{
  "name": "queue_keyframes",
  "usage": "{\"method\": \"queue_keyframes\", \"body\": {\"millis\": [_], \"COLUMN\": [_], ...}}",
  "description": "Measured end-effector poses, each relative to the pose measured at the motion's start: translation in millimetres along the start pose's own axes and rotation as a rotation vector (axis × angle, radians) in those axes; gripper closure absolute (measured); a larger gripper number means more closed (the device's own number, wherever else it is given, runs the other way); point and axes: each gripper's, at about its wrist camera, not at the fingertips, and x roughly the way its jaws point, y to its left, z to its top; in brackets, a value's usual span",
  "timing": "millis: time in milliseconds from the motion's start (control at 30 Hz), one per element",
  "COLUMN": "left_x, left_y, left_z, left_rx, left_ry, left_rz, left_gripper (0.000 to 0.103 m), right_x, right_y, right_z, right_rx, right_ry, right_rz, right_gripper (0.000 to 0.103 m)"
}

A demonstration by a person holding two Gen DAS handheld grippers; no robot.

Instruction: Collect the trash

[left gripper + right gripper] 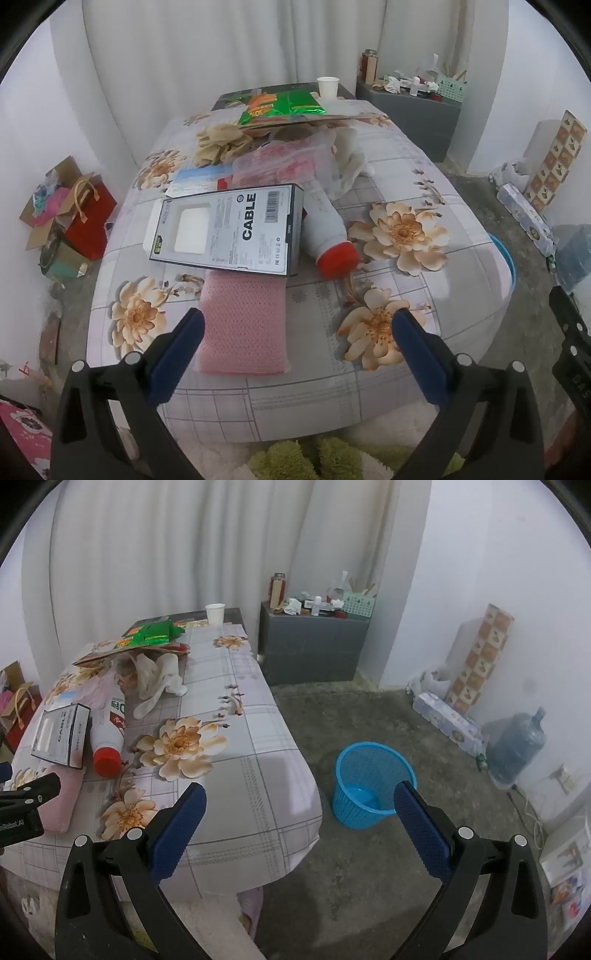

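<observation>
Hovering above the near edge of the worktop [424,184], the left gripper [297,323] pointed steeply downward with its blue-padded fingers [177,354] spread wide and nothing between them. A pink knitted cloth [242,325] lay directly ahead of that gripper on the flowered covering. Just beyond the cloth, a flat box marked CABLE [229,230] rested partly on it. A white bottle with a red cap [330,236] lay on its side, touching the right edge of the box, cap toward the camera. Farther back lay crumpled white wrapping [351,162], a clear pink-tinted plastic package [284,162], a beige crumpled item [218,142] and a green snack bag [284,105] on a flat printed sheet. A white paper cup [328,86] stood upright at the far end of the worktop.

The right gripper [299,805] hung off the right side of the worktop, over the concrete floor [369,709], with its fingers [421,827] likewise fully apart and empty. A blue mesh bin [373,786] stood upright on the floor just beside the worktop, seen between those fingers. A grey cabinet [314,650] carrying small items stood against the far wall, and a large water jug [517,746] stood at the right wall.
</observation>
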Motion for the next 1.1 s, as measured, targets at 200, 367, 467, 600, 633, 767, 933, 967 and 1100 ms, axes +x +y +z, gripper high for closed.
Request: {"method": "queue_keyframes", "body": {"millis": [200, 367, 467, 600, 633, 767, 933, 967, 1100], "left_x": [0.4, 2.9, 1.7, 0.9, -0.3, -0.4, -0.2, -0.5, 0.4], "left_y": [0.1, -2.7, -1.5, 2.6, 2.9, 3.2, 3.1, 3.2, 4.1], "left_z": [-0.1, 2.1, 2.3, -0.5, -0.3, -0.5, -0.6, -0.9, -2.0], "left_rx": [-0.007, -0.003, -0.008, -0.013, -0.013, -0.013, -0.013, -0.013, -0.014], "left_ry": [0.004, 0.002, 0.006, 0.005, 0.006, 0.006, 0.008, 0.009, 0.010], "left_rz": [-0.013, -0.010, -0.011, -0.017, -0.017, -0.017, -0.018, -0.019, -0.019], "left_gripper": [0.004, 0.004, 0.004, 0.004, 0.004, 0.004, 0.004, 0.004, 0.004], "right_x": [0.2, 0.2, 0.4, 0.3, 0.4, 0.4, 0.4, 0.4, 0.3], "right_y": [0.1, 0.0, 0.1, 0.0, 0.1, 0.1, 0.2, 0.2, 0.1], "right_z": [0.0, 0.0, 0.0, 0.1, 0.2, 0.0, 0.1, 0.1, 0.0], "right_rx": [-0.002, -0.001, -0.002, -0.003, -0.004, -0.002, -0.004, -0.004, -0.004], "right_ry": [0.004, 0.005, 0.006, 0.007, 0.007, 0.007, 0.008, 0.008, 0.007], "right_rz": [0.000, 0.001, 0.000, 0.000, -0.001, -0.002, -0.002, -0.002, -0.002], "right_gripper": [0.006, 0.006, 0.006, 0.006, 0.006, 0.006, 0.006, 0.006, 0.006]}}
